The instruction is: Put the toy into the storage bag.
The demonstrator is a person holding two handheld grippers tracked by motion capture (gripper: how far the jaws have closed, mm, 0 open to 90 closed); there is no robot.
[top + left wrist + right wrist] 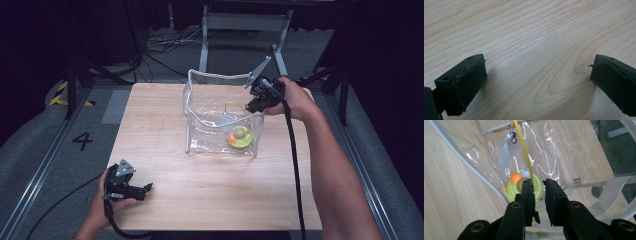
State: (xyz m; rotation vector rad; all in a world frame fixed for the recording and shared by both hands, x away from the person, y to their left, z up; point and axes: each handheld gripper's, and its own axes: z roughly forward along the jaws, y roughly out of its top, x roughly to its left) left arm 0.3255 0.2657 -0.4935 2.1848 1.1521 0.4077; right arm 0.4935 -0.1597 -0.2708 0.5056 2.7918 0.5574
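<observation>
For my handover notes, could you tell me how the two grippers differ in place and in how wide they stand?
The left gripper lies low near the table's front left corner; the right gripper hangs over the clear bag. The left stands wide open over bare wood; the right shows a narrow gap above the yellow toy. Both hold nothing.

Table (165, 165) bearing a pouch (200, 107) toward its rear with a toy (240, 136) inside; right gripper (257, 102) above, left gripper (145, 190) front-left.
</observation>
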